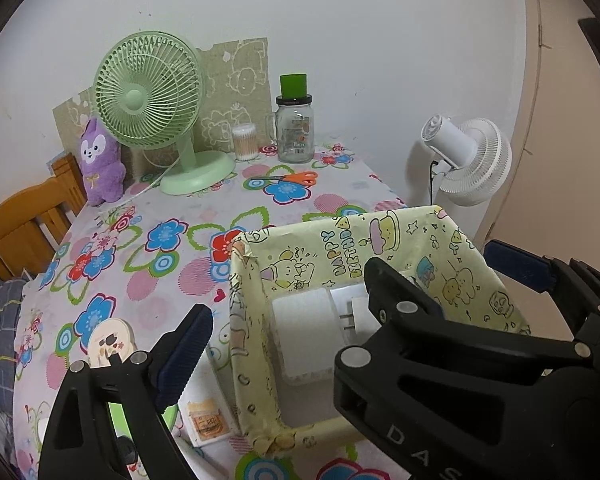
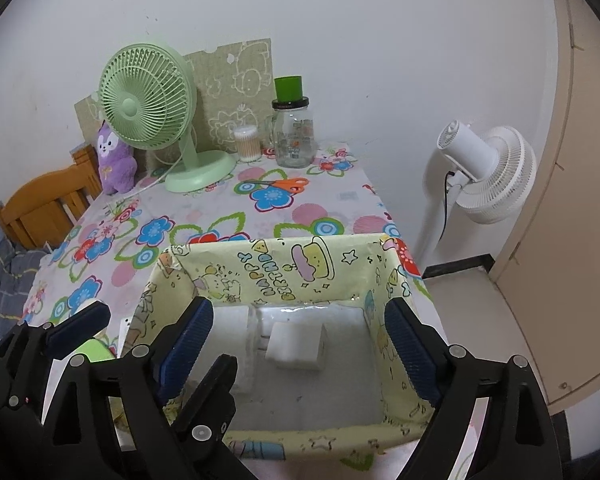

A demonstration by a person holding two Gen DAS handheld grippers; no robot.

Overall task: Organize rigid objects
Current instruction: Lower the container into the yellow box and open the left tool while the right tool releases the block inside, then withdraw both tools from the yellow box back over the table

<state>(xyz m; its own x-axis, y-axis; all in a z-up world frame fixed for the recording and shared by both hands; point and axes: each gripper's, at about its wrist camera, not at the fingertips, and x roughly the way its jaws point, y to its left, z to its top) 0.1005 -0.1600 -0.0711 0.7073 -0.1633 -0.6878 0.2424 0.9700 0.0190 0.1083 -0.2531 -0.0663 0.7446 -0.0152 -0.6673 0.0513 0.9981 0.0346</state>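
Observation:
A yellow cartoon-paper box [image 1: 384, 236] [image 2: 268, 268] stands at the table's near right. Inside lie a white charger plug [image 2: 296, 346] [image 1: 358, 314] and a white rectangular case [image 1: 304, 324] [image 2: 230, 320]. My right gripper [image 2: 300, 344] is open and empty, fingers straddling the box above the plug. My left gripper [image 1: 348, 308] is open and empty; its left finger [image 1: 184, 356] is outside the box's left wall, its right finger [image 1: 516, 266] beyond the right wall. The left gripper also shows at the lower left of the right wrist view [image 2: 148, 344]. Orange scissors [image 1: 296, 178] [image 2: 284, 184] lie further back.
A green desk fan [image 1: 152, 104], a purple plush [image 1: 100, 162], a cotton-swab tub [image 1: 245, 142] and a glass jar with green cup [image 1: 295, 130] stand at the back. A round patterned object [image 1: 110, 342] and a small card [image 1: 206, 422] lie left of the box. A white floor fan [image 2: 488, 168] stands right.

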